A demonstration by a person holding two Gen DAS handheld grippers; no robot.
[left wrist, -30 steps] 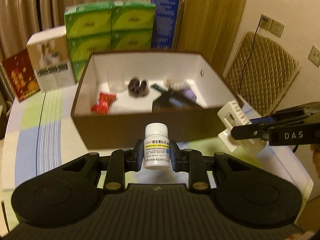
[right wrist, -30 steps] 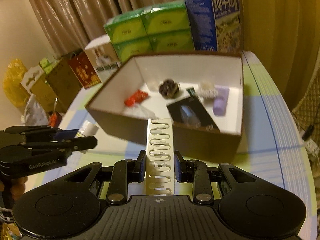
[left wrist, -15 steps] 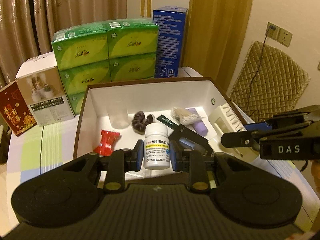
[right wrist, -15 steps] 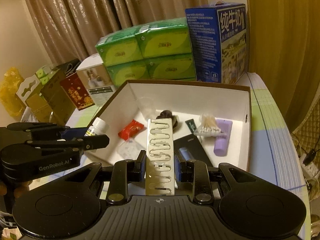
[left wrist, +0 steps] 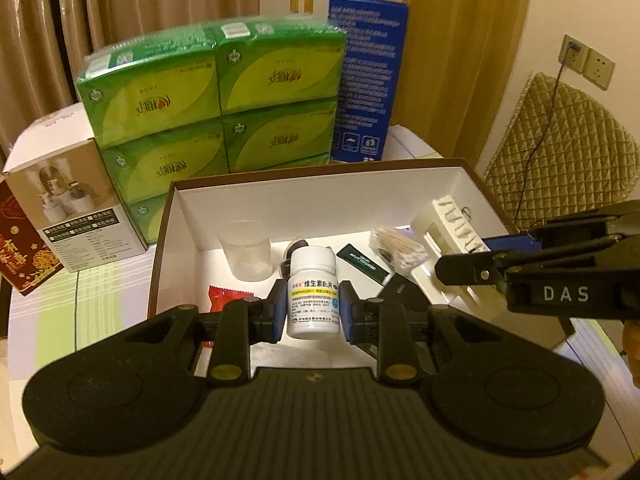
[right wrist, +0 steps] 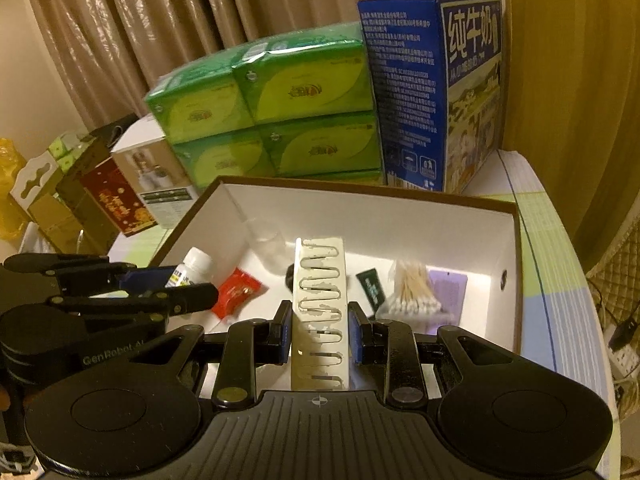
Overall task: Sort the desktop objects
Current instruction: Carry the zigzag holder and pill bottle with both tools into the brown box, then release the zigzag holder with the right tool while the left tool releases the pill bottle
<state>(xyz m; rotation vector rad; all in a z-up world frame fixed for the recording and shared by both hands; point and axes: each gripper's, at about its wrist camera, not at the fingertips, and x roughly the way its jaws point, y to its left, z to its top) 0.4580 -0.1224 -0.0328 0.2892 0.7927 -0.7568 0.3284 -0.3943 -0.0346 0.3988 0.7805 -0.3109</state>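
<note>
The pill bottle point(left wrist: 313, 294) is small, white plastic w/ a white cap and a label in blue, yellow and dark print; it stands upright, pinched at its sides by the left gripper point(left wrist: 313, 309), whose blue pads point(left wrist: 282, 312) press on the label. The clip box point(right wrist: 320, 312) is a flat cream pack w/ a row of paper-clip shapes showing on its face; the right gripper point(right wrist: 320, 334) clamps it by the long edges, upright, top leaning away from the camera.

Both grippers angle downward over the open box point(left wrist: 320, 172), brown outside, white inside. Just ahead of the left gripper: a clear cup point(left wrist: 245, 249), a red packet point(left wrist: 224, 298) to its left and below, cotton swabs point(left wrist: 398, 249) ahead-right. The right gripper sits beside the left, on its right, tips at abt the same level. Beyond the box, green tissue packs point(left wrist: 212, 104) and a blue carton point(left wrist: 366, 76).
</note>
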